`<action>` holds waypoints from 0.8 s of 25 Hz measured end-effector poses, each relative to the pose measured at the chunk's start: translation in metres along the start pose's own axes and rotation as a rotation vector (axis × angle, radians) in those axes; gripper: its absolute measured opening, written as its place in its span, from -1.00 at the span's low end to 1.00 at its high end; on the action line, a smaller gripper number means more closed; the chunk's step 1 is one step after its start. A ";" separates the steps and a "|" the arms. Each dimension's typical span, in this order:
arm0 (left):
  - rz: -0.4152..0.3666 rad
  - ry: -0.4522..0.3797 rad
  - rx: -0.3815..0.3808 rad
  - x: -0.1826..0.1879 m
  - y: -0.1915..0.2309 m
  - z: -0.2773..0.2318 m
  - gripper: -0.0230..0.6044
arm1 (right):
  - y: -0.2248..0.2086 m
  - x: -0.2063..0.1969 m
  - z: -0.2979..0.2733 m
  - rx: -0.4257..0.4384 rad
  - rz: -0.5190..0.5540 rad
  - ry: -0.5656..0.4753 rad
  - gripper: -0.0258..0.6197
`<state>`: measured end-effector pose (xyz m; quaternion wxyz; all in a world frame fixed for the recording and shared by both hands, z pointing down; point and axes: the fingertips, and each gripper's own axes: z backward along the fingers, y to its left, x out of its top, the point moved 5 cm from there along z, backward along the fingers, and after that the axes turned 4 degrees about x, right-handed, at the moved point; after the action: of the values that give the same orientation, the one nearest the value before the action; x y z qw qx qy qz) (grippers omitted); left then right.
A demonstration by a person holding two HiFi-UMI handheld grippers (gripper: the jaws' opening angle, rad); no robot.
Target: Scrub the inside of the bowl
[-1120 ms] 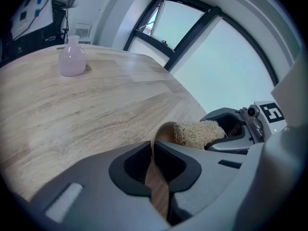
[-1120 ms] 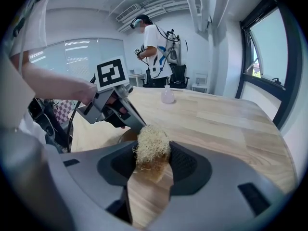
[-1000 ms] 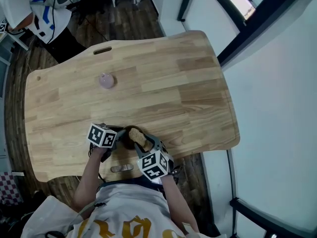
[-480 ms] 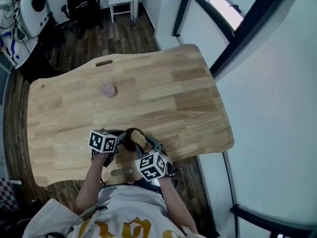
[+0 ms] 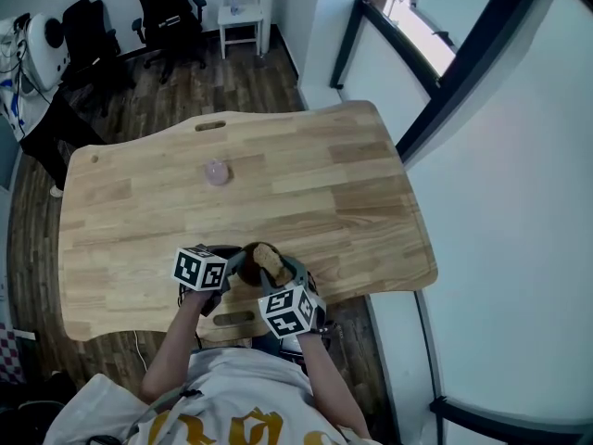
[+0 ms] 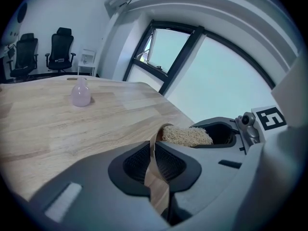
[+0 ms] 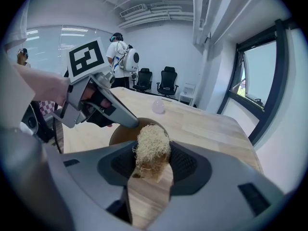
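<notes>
A dark brown bowl (image 5: pixel 240 263) sits near the table's front edge. My left gripper (image 5: pixel 230 264) is shut on its left rim, and the thin rim (image 6: pixel 154 150) shows edge-on between the jaws. My right gripper (image 5: pixel 272 273) is shut on a tan fibrous scrubber (image 5: pixel 268 259), which rests over the bowl's right side. In the right gripper view the scrubber (image 7: pixel 152 148) stands between the jaws, with the bowl (image 7: pixel 123 132) just behind it and the left gripper (image 7: pixel 98 106) reaching in from the left. The left gripper view shows the scrubber (image 6: pixel 186 135) above the rim.
A small pink bottle (image 5: pixel 216 172) stands alone on the wooden table (image 5: pixel 324 193), well behind the bowl. Office chairs (image 5: pixel 170 12) and a white stool (image 5: pixel 241 7) are on the floor beyond the table. A window wall runs along the right.
The head view has shifted, so the table sits lower in the picture. Both grippers keep their hold at the bowl, and the scrubber has barely moved.
</notes>
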<state>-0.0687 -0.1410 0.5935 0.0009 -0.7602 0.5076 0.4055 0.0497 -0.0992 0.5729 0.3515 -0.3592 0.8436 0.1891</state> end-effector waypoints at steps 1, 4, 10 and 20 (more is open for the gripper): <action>-0.001 -0.006 -0.001 0.000 -0.001 0.002 -0.84 | 0.001 0.001 0.001 -0.002 0.004 -0.002 -0.35; -0.004 -0.020 -0.005 0.001 -0.007 0.006 -0.84 | 0.001 0.002 0.006 -0.004 0.015 -0.008 -0.35; -0.021 -0.051 -0.025 0.006 -0.020 0.015 -0.84 | 0.005 0.004 0.012 -0.002 0.021 -0.015 -0.35; 0.011 -0.084 -0.060 0.007 -0.021 0.021 -0.83 | 0.009 0.010 0.012 0.044 0.007 -0.049 -0.35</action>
<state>-0.0648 -0.1279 0.5664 -0.0026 -0.7395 0.4988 0.4521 0.0435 -0.0909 0.5574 0.3792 -0.3436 0.8400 0.1806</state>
